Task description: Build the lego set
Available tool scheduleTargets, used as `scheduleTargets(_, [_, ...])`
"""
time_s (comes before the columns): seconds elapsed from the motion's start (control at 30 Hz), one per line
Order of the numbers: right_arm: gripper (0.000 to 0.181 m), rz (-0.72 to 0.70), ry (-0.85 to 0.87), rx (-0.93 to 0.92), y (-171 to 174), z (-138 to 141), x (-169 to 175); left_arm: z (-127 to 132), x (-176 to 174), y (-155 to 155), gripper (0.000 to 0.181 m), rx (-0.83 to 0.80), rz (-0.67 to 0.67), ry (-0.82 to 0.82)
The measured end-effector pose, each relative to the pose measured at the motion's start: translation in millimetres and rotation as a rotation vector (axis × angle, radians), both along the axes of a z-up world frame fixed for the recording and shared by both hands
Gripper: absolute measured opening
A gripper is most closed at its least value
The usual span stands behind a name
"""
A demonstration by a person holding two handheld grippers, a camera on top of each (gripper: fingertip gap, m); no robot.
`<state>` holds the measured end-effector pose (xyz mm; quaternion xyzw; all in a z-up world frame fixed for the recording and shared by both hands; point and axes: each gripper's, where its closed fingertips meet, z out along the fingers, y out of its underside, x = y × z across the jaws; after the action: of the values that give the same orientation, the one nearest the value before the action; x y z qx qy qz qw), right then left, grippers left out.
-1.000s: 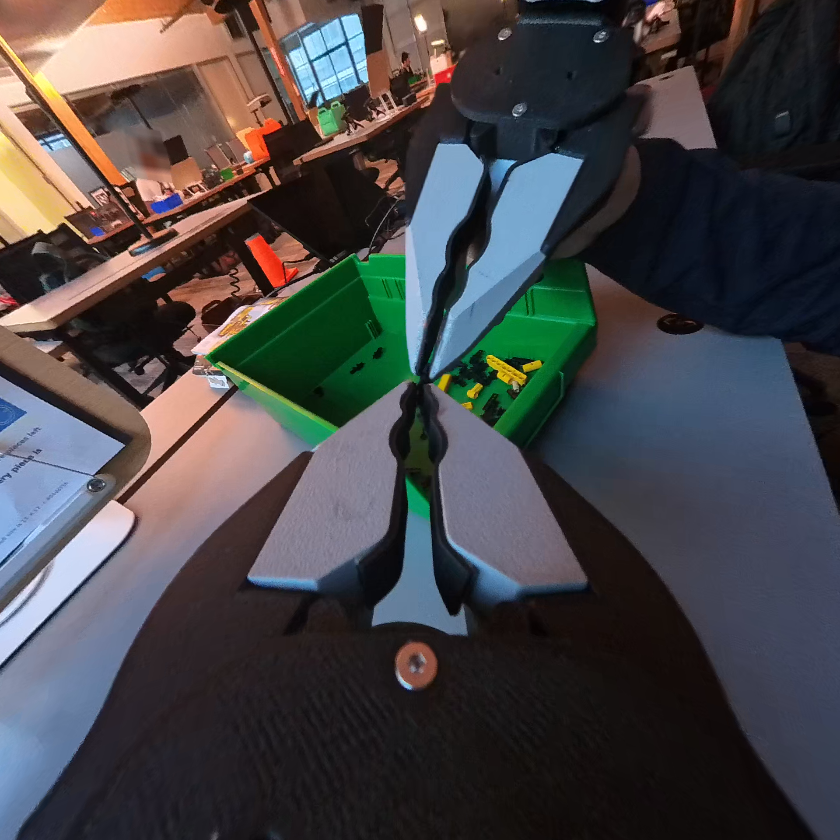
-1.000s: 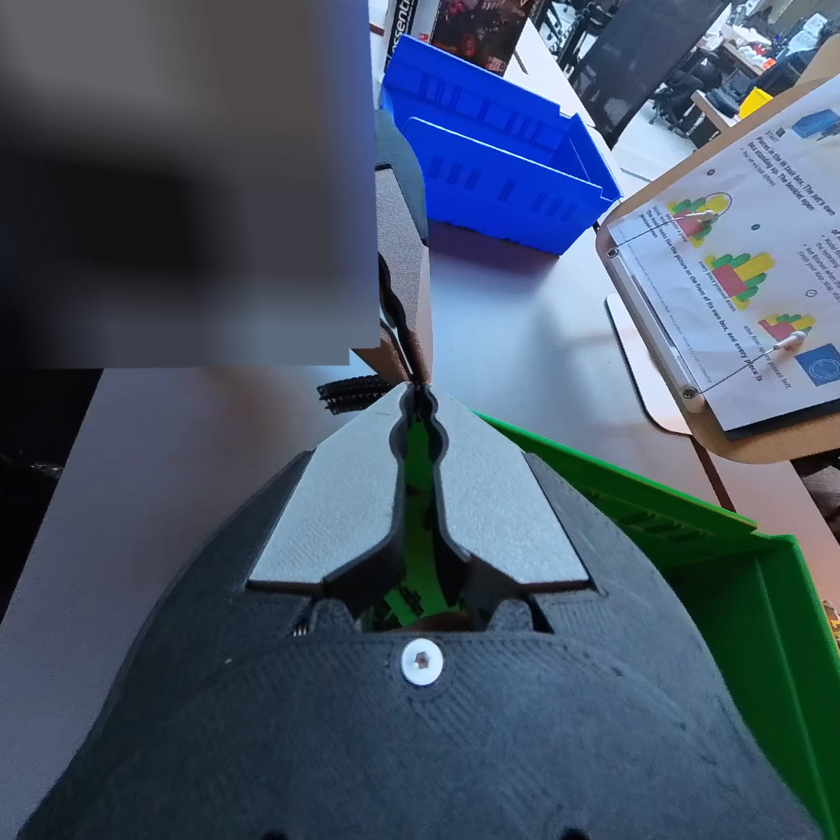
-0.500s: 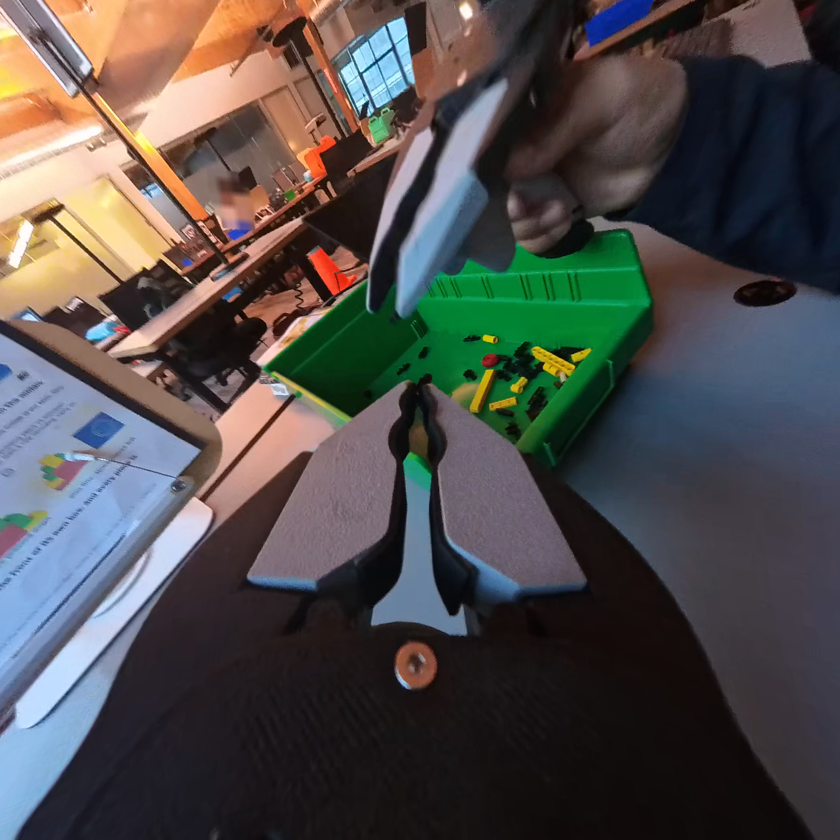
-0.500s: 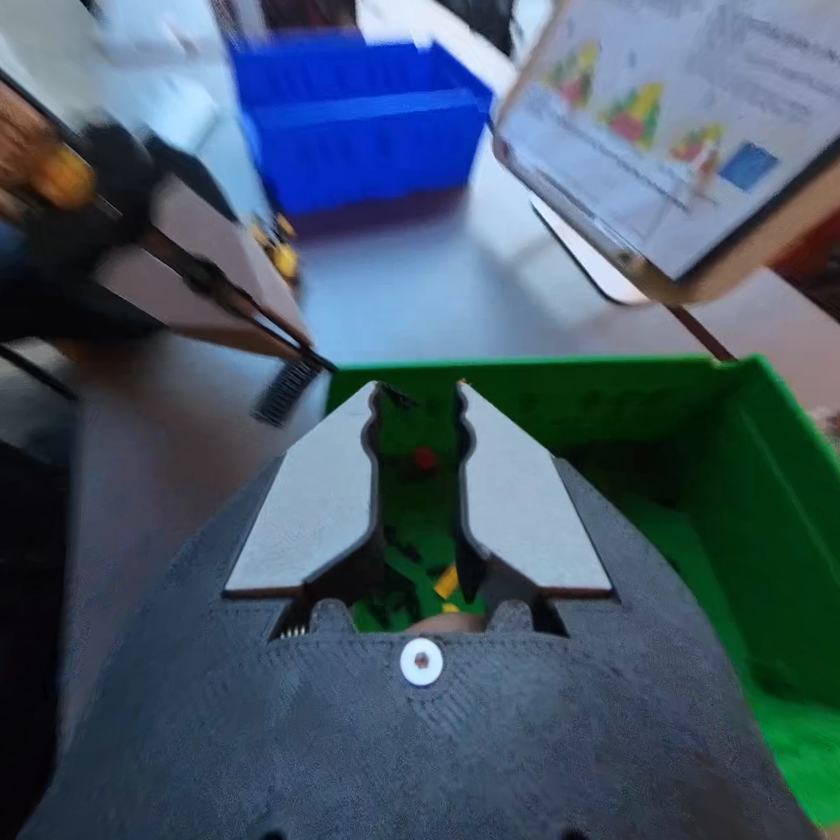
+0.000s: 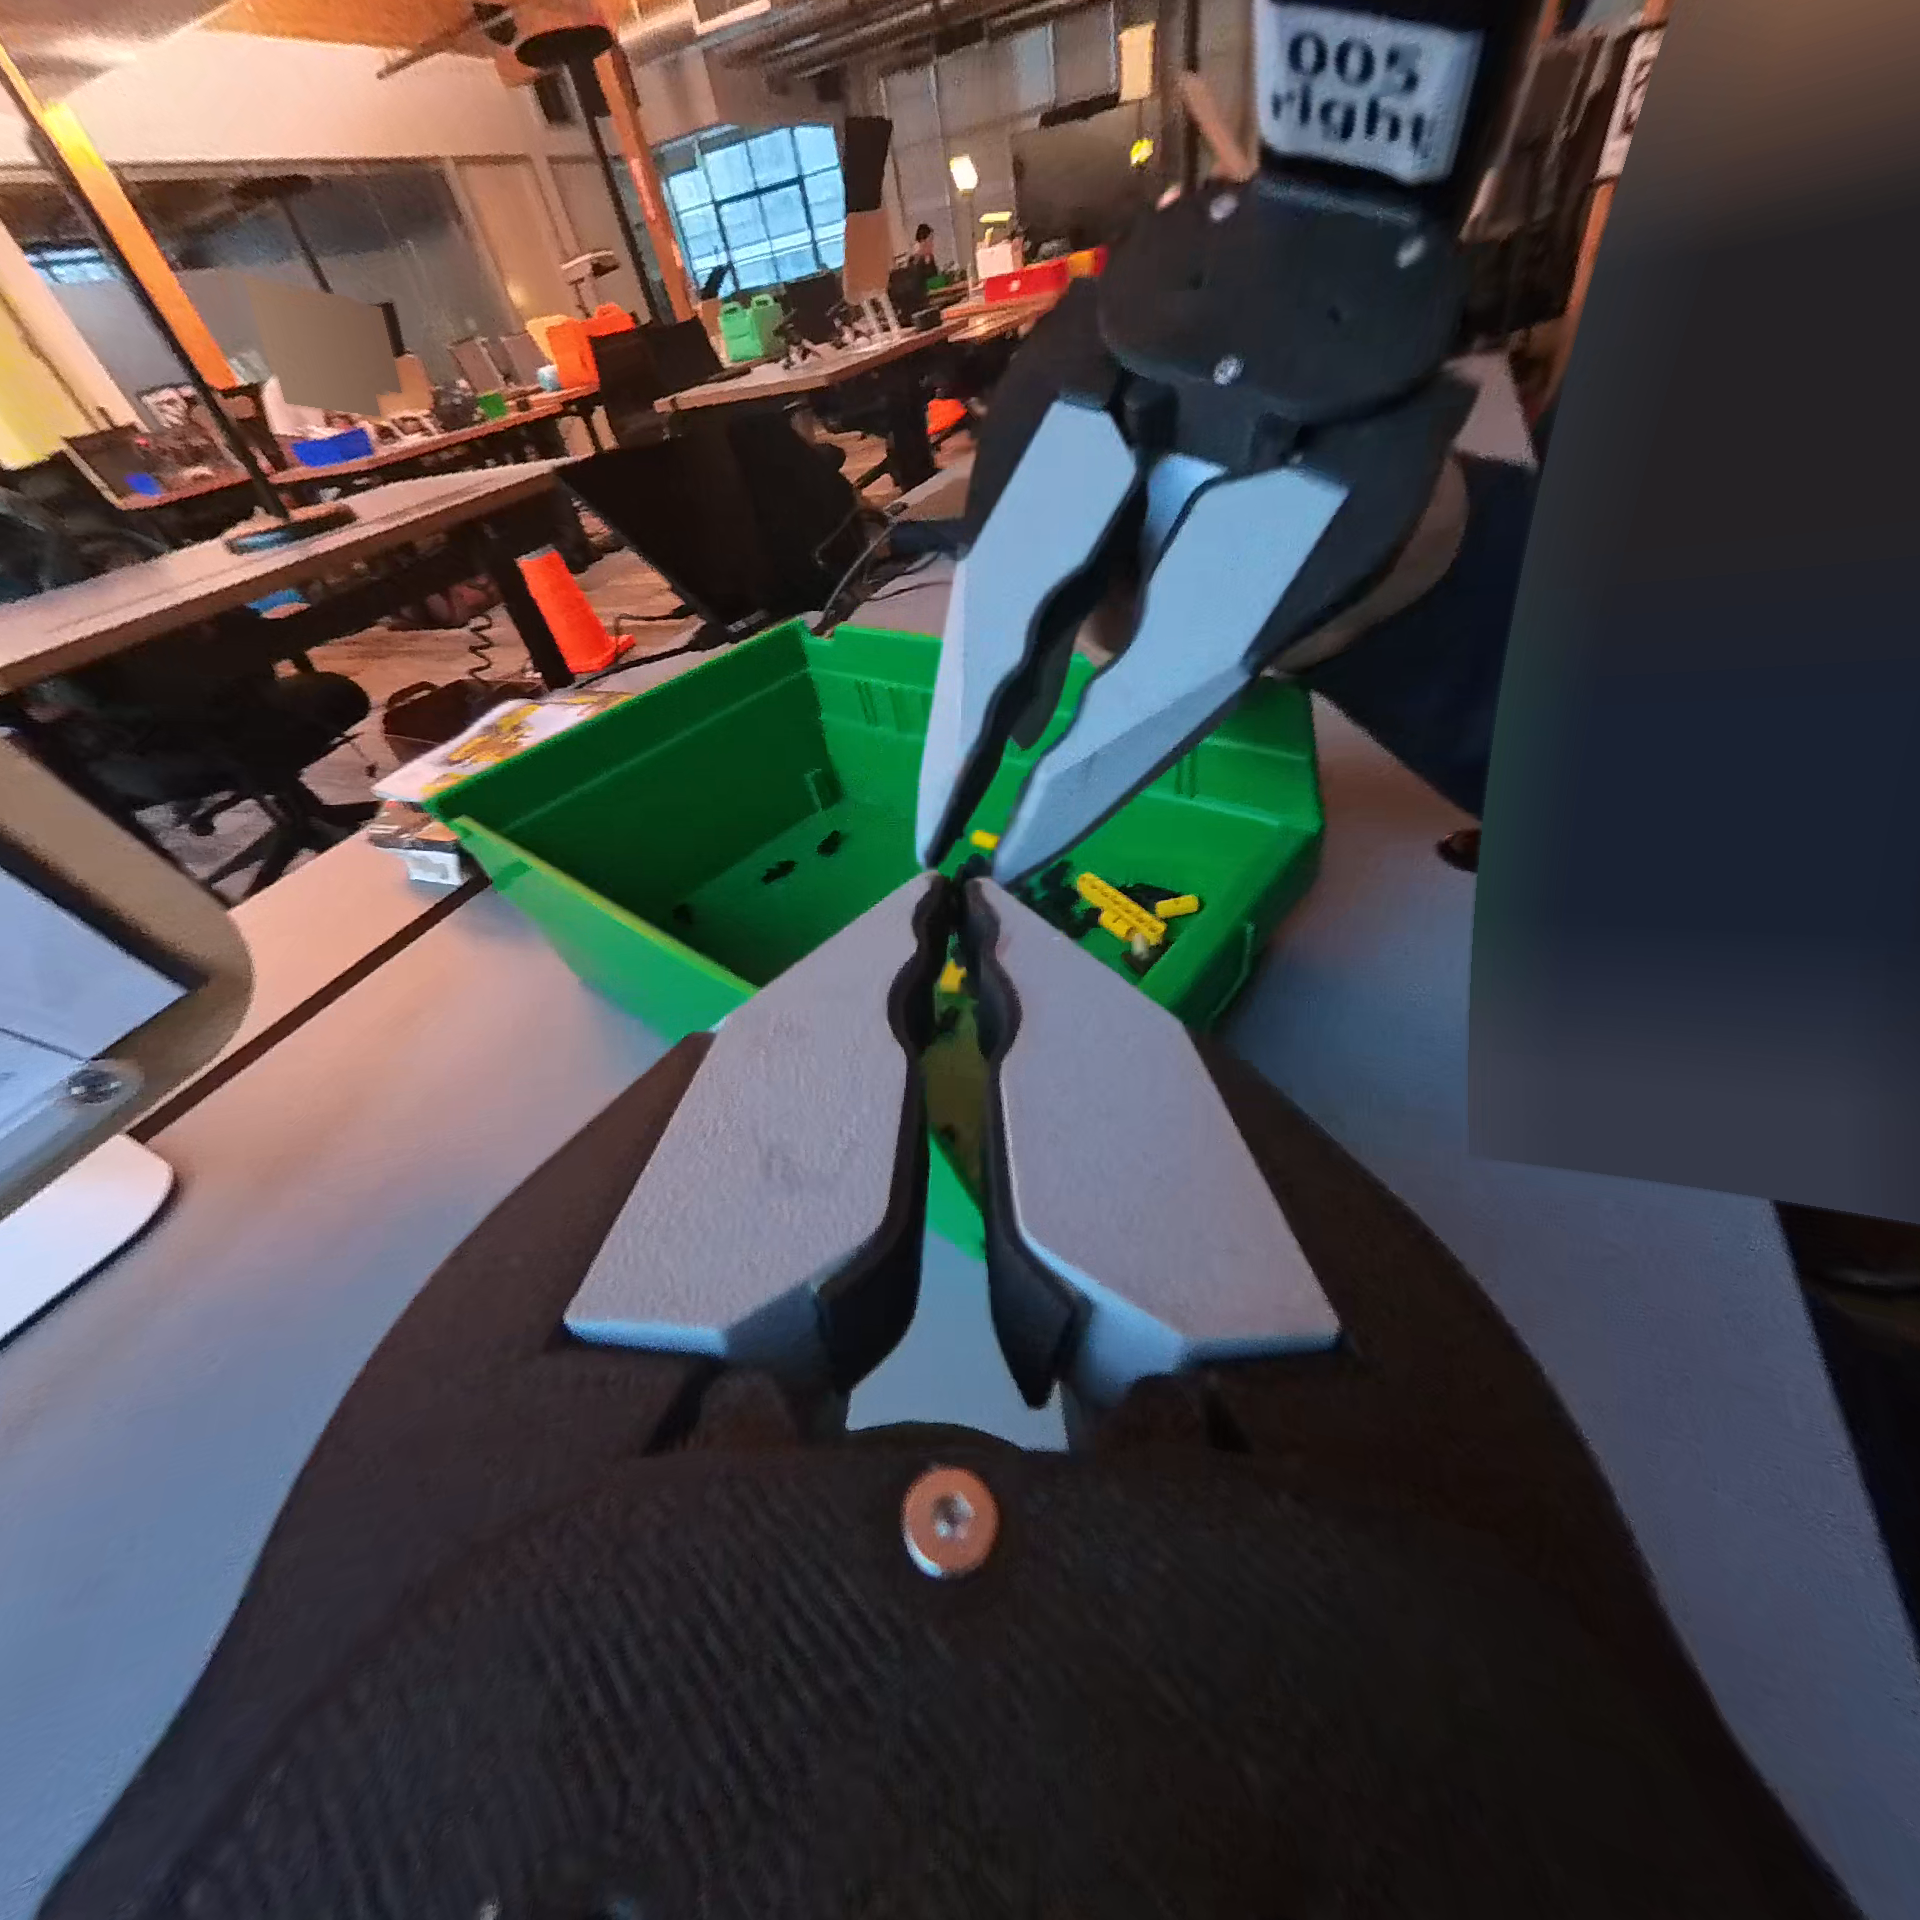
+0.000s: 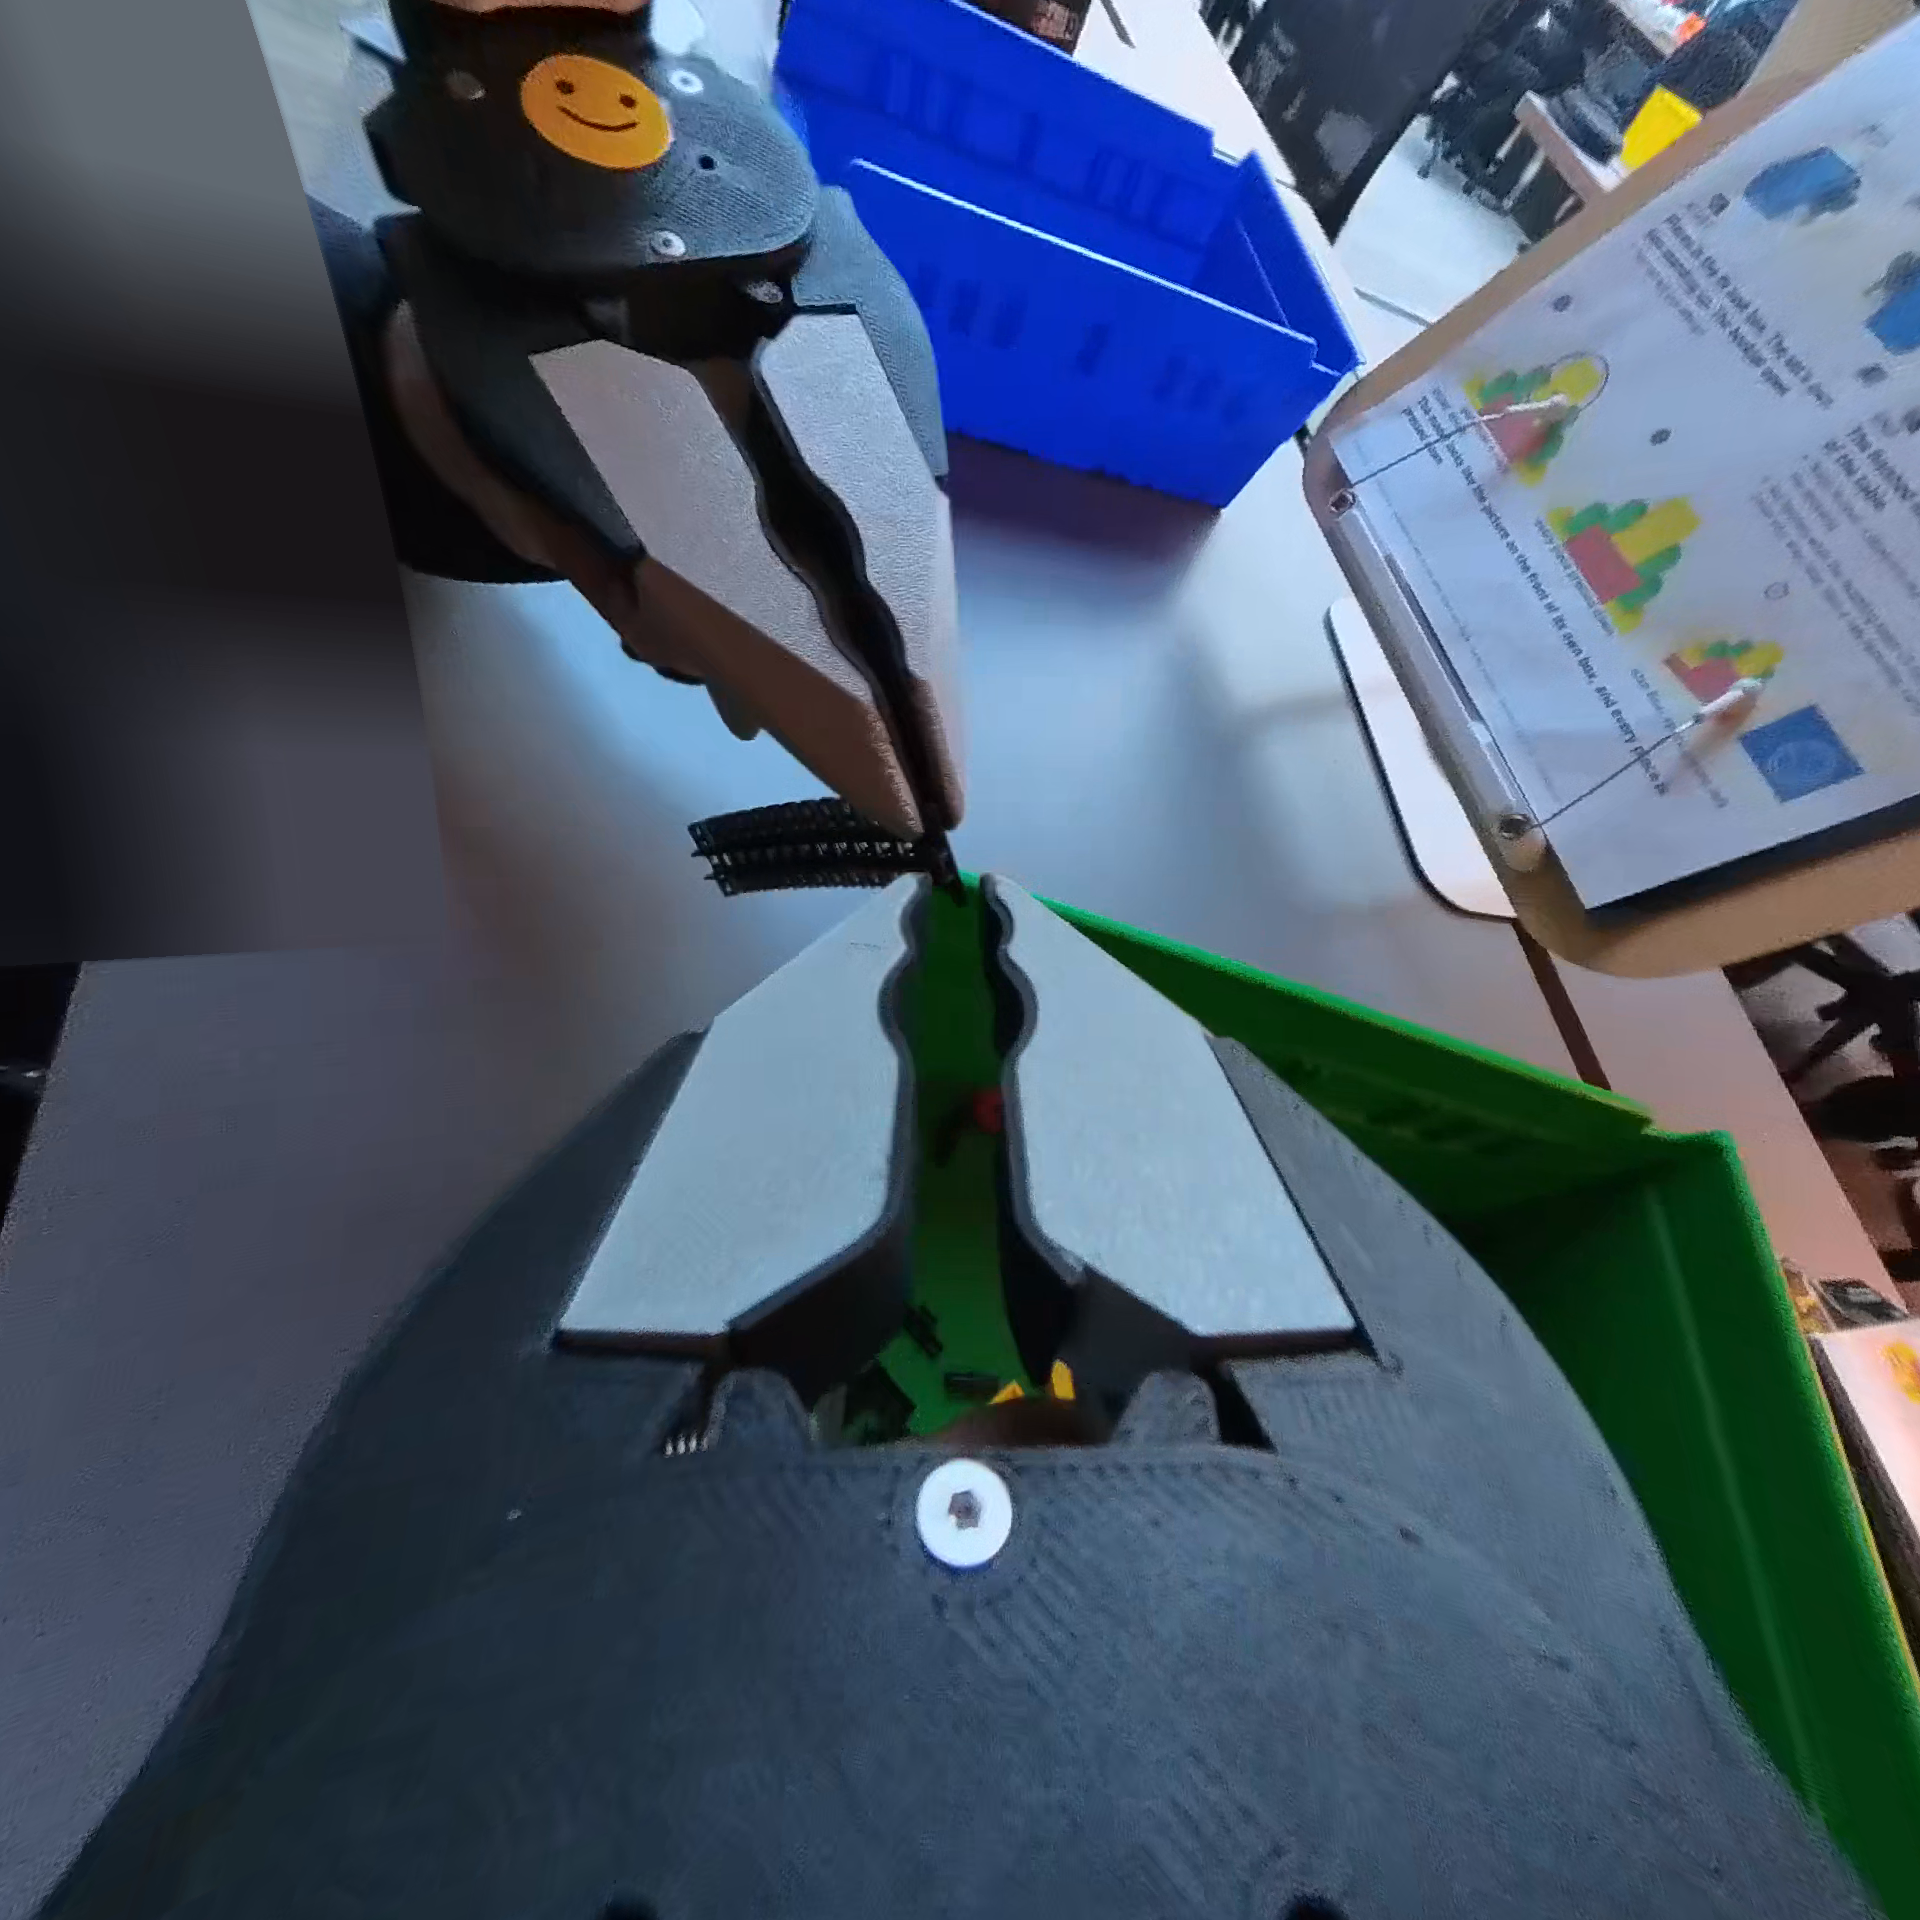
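My left gripper [image 5: 951, 896] is shut. In the right wrist view it [image 6: 940, 868] pinches one end of a black toothed lego track piece [image 6: 790, 847], which sticks out sideways above the table. My right gripper [image 6: 951, 896] is open by a narrow gap. Its tips meet the left gripper's tips just above the near rim of the green bin [image 6: 1558, 1195]. It also shows in the left wrist view [image 5: 966, 857], pointing down. The green bin [image 5: 675, 790] holds loose yellow and black lego pieces [image 5: 1122, 909] and a small red piece [image 6: 987, 1110].
A blue bin [image 6: 1060, 312] stands on the grey table beyond the left gripper. An instruction board [image 6: 1662, 520] on a stand is to the side of the green bin and also shows in the left wrist view [image 5: 62, 997]. A booklet [image 5: 499, 732] lies behind the green bin. The tips of both grippers are at nearly the same place.
The right gripper swung away over the bin and opened wider, then came back tip to tip with the left gripper, its gap now narrower. The left gripper stayed shut on the track piece.
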<state>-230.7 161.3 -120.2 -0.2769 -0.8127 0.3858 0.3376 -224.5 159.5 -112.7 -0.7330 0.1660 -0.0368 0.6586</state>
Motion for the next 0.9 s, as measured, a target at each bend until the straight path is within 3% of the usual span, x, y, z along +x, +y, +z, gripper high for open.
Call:
scheduleTargets(0.3, [0.0, 0.039, 0.036, -0.053, -6.0, 8.3, 0.8, 9.7, -2.4, -2.8, 0.002, 0.035, -0.017, -0.102])
scheduleTargets(0.67, [0.0, 0.079, 0.04, -0.088, -9.1, 10.4, 3.7, 7.6, -2.4, -4.2, 0.008, 0.025, -0.036, -0.099])
scheduleTargets(0.9, [0.0, 0.091, 0.04, -0.075, -7.4, 8.1, 5.1, 6.8, 1.8, -6.0, 0.002, 0.017, -0.051, -0.036])
